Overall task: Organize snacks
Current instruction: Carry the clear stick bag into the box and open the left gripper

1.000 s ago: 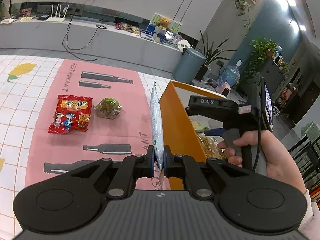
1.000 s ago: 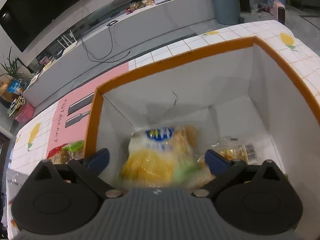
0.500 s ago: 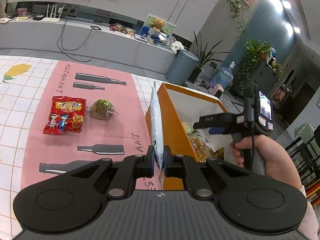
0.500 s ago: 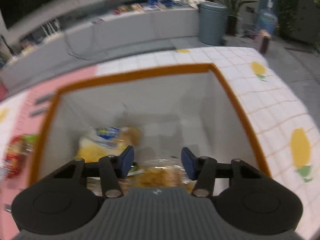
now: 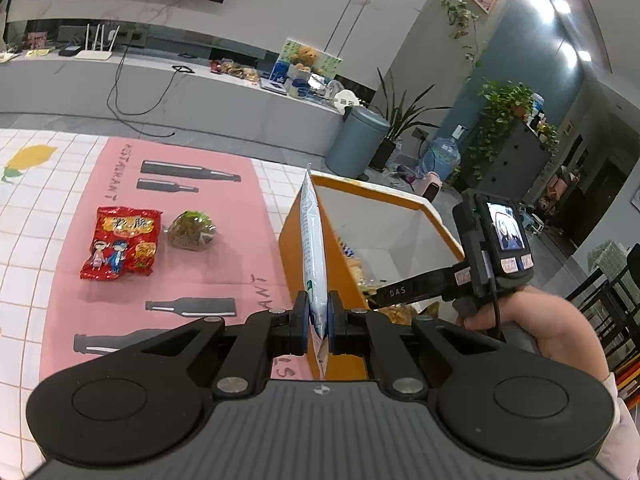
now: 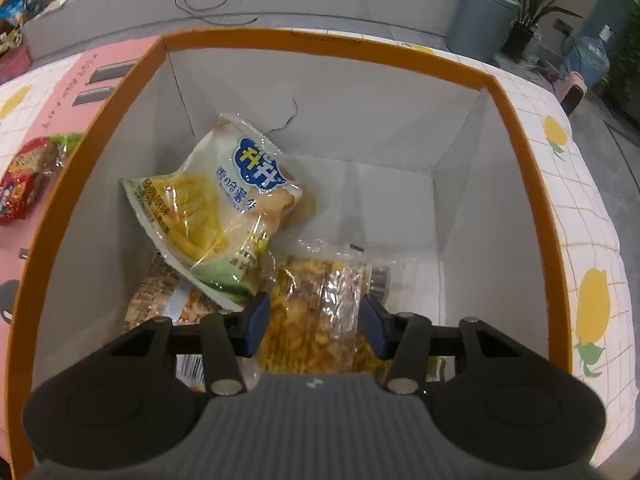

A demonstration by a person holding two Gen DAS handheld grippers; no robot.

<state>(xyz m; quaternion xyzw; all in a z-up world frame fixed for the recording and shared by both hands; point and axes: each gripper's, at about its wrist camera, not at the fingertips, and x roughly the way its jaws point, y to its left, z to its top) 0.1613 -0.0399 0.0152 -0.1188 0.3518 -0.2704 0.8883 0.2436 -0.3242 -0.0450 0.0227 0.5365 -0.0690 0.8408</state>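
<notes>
In the left wrist view, the left gripper (image 5: 318, 322) pinches a thin white packet (image 5: 313, 248) edge-on, upright, beside the orange box (image 5: 298, 248). A red bag (image 5: 122, 242) and a green bag (image 5: 191, 231) lie on the pink mat (image 5: 216, 224).

In the right wrist view, the right gripper (image 6: 316, 324) is over the box (image 6: 528, 184), its jaws closing with nothing pressed between them; a yellow bag (image 6: 216, 208) lies inside.

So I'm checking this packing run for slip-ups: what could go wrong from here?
1. The left gripper pinches the white packet only near its lower edge; the tall, upright packet could flop or slip.
2. The right gripper, jaws closing, hangs in the orange box over the clear snack bag; it might snag it.
3. The red packet is still outside.
</notes>
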